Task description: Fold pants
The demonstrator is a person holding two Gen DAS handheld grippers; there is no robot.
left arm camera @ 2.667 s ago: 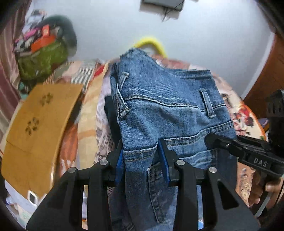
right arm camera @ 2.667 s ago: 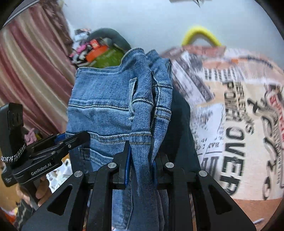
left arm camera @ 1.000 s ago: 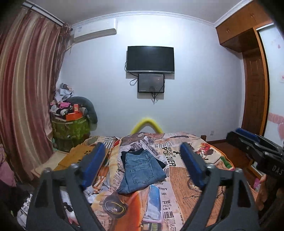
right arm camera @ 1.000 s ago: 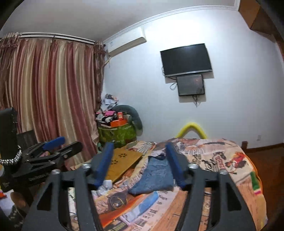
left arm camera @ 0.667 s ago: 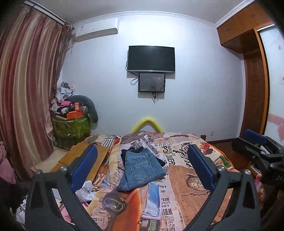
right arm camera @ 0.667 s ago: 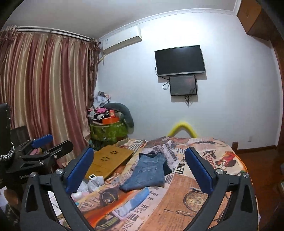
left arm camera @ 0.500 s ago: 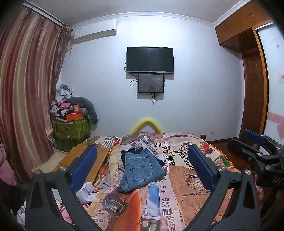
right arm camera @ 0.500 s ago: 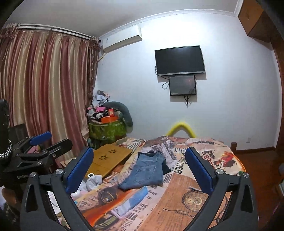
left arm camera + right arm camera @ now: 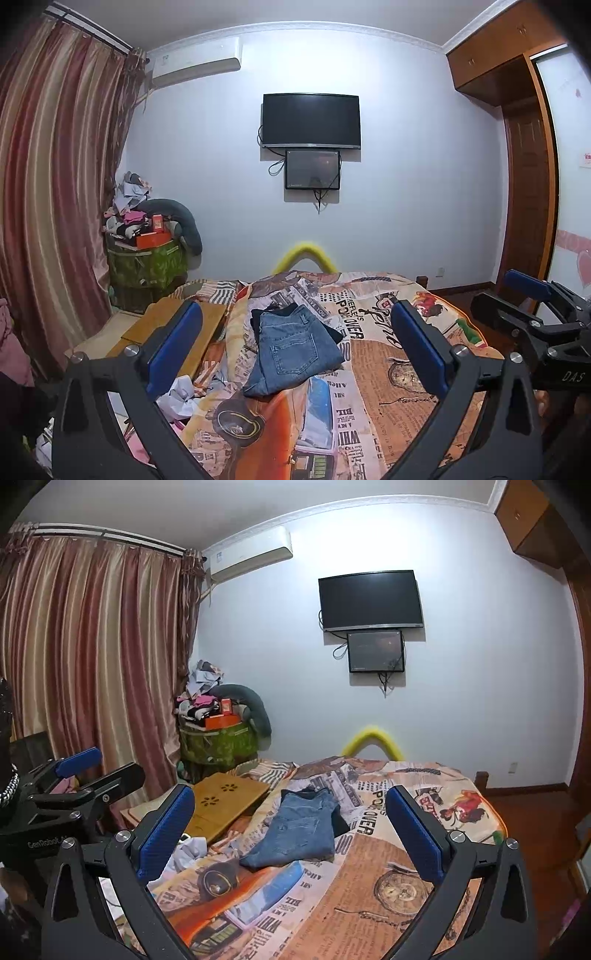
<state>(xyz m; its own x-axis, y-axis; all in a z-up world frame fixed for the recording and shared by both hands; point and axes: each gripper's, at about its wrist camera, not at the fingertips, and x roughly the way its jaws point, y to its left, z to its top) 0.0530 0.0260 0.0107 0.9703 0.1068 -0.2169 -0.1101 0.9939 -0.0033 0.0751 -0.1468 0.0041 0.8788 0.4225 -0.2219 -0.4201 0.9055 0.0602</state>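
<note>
Both grippers have let go: folded jeans (image 9: 293, 349) lie on the bed (image 9: 388, 373), jaws fully spread, holding nothing.

Bed w/ newspaper-print bedspread (image 9: 373, 373) fills the foreground; wooden lap desk (image 9: 225, 805) lies at its left edge, crumpled white paper (image 9: 179, 398) just beside it. On the far wall: black TV (image 9: 311, 120), smaller screen (image 9: 312, 169) directly below w/ cables hanging, AC unit (image 9: 195, 66) upper left near striped curtains (image 9: 92, 657). Left corner: green bag (image 9: 146, 267) piled w/ clothes & an orange box (image 9: 153, 240); yellow curved headboard pad (image 9: 304, 256) behind the bed, wooden wardrobe (image 9: 517, 147) at right.
</note>
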